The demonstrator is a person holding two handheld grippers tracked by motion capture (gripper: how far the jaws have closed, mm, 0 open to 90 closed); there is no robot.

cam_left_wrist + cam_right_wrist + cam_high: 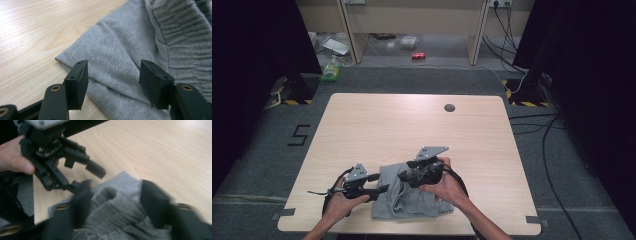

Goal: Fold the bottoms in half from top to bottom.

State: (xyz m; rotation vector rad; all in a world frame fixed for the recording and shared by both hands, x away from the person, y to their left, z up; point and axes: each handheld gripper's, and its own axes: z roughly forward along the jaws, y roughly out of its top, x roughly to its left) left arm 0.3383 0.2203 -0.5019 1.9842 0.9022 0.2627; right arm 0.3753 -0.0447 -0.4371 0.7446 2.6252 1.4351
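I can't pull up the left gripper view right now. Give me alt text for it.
The left gripper has its two black jaws open, poised over the corner edge of a folded grey garment without pinching it. The garment lies on a light wooden table, with its ribbed, gathered band at the upper right.

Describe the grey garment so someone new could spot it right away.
Start at the light wooden table and look to its near edge, between the person's two hands. There lies the grey garment, a soft jersey piece folded into a rough rectangle with a ribbed, gathered band. It is the only cloth on the table, flanked by the left gripper and the right gripper.
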